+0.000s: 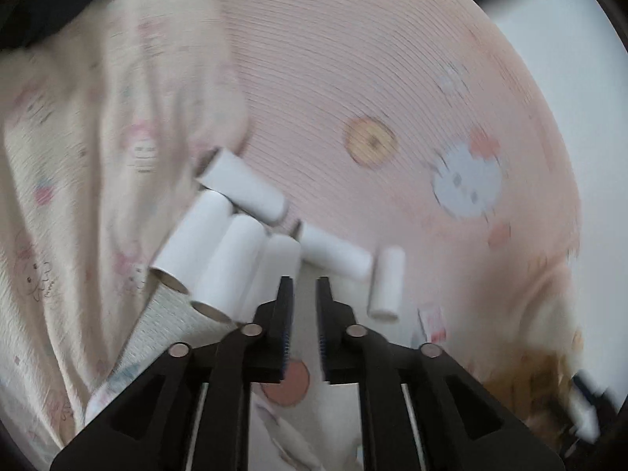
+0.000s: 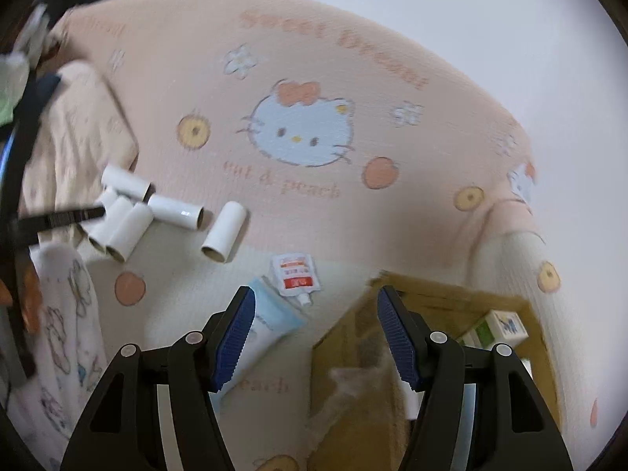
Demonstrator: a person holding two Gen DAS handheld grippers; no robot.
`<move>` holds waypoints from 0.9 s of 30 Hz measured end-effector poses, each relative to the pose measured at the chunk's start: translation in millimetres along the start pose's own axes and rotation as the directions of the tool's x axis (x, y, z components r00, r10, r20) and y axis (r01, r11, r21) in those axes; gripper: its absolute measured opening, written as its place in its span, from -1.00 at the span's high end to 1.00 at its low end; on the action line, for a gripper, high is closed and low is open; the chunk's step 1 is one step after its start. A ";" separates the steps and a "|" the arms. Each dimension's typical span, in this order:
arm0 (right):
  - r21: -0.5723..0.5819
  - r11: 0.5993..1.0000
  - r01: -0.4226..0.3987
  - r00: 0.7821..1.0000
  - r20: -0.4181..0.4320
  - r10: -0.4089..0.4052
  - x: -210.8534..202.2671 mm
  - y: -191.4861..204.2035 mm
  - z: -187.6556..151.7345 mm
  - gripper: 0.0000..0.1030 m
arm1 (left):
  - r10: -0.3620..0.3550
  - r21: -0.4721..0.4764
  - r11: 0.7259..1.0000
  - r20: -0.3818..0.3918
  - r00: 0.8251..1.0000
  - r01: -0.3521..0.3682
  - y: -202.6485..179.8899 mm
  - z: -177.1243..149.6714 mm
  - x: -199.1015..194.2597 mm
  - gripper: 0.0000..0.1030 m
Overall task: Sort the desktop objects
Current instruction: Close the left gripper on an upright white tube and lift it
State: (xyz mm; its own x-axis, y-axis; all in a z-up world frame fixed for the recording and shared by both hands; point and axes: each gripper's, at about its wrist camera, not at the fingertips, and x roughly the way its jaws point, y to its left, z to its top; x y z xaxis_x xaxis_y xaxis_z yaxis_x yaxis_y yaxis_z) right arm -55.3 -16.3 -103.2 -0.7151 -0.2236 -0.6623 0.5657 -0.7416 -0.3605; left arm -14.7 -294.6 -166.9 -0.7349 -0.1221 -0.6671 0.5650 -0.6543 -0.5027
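Several white cardboard tubes [image 1: 235, 243] lie in a loose heap on the pink cartoon-cat cloth [image 1: 353, 78]; the right wrist view has the tubes [image 2: 129, 219] at its left. One tube [image 1: 386, 284] lies a little apart to the right. My left gripper [image 1: 305, 284] hovers just before the heap, open by a narrow gap with nothing between its fingers. My right gripper [image 2: 317, 292] stands wide open and empty above a light blue cream tube [image 2: 271, 325] and a red-and-white sachet [image 2: 296, 274].
An open cardboard box [image 2: 431, 314] holding small cartons [image 2: 506, 324] stands at the lower right. A cream patterned cloth [image 1: 98, 157] is bunched up left of the tubes. A white wall [image 2: 471, 19] lies beyond the cloth's far edge.
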 end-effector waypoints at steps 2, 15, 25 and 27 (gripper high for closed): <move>-0.012 0.998 -0.061 0.998 -0.025 0.061 13.6 13.0 2.6 -0.20 | -0.021 -0.061 0.998 -0.008 1.000 0.020 11.1 4.9 5.3 0.42; 0.101 0.908 -0.408 0.904 -0.094 0.417 89.8 78.9 34.6 -0.20 | -0.060 -0.189 0.981 -0.066 0.996 0.046 29.0 24.1 38.7 0.09; 0.256 0.794 -0.551 0.774 -0.199 0.601 151.5 116.9 52.5 -0.20 | -0.126 -0.290 0.955 -0.211 0.969 0.061 41.8 28.3 74.4 0.09; 0.263 0.782 -0.564 0.756 -0.214 0.618 160.3 123.7 52.9 -0.20 | -0.130 -0.283 0.957 -0.231 0.964 0.061 40.8 27.4 77.4 0.09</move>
State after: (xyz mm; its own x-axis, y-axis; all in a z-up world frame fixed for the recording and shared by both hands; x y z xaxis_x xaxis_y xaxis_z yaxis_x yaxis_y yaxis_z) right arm -121.6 -177.3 -219.2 -0.1033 -0.4918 -0.8646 0.7381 -0.6205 0.2648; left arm -58.8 -351.3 -224.0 -0.6954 0.1394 -0.7050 0.6022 -0.4223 -0.6775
